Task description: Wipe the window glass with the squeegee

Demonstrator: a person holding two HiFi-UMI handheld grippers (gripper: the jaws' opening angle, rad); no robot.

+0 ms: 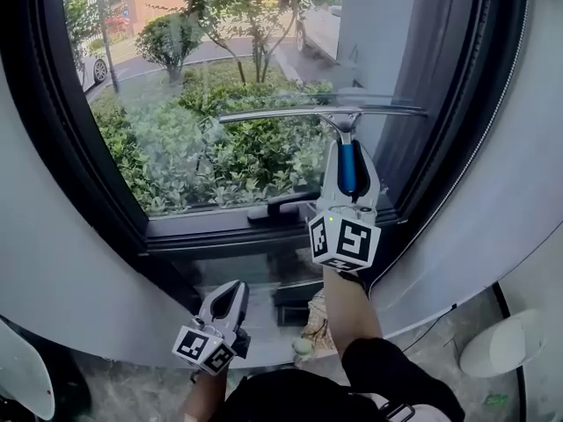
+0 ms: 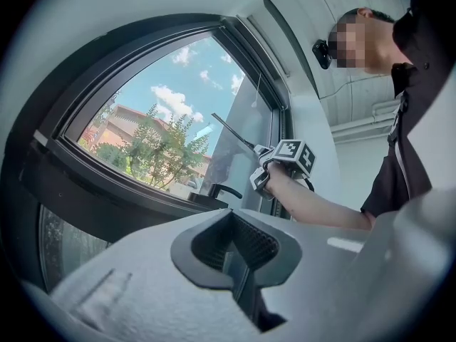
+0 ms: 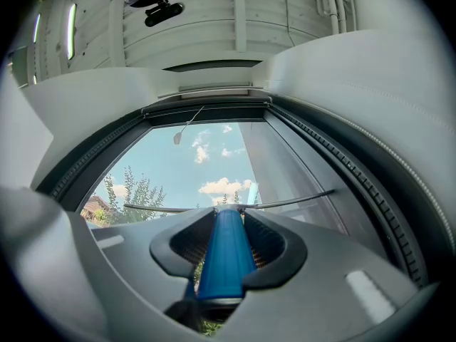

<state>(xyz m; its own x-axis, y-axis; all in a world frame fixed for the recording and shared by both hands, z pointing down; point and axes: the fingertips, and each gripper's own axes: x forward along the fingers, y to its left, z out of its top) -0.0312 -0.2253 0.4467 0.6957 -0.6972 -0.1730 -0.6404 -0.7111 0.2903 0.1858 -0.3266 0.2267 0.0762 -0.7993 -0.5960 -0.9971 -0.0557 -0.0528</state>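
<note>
The squeegee has a blue handle [image 1: 348, 166] and a long thin blade [image 1: 322, 112] lying level against the window glass [image 1: 220, 104]. My right gripper [image 1: 350, 178] is shut on the blue handle [image 3: 226, 251], below the blade [image 3: 228, 206]. The blade sits on the right half of the pane, about mid-height. My left gripper [image 1: 227, 301] hangs low, below the sill, shut with nothing in it; its jaws [image 2: 235, 251] are closed together. From the left gripper view the squeegee [image 2: 235, 134] and right gripper [image 2: 281, 164] show against the glass.
A dark window frame [image 1: 79, 148] rings the glass. A black window handle [image 1: 277, 207] sits on the lower frame, just below left of the right gripper. A white round object [image 1: 506, 341] lies on the floor at lower right. Shrubs and parked cars lie outside.
</note>
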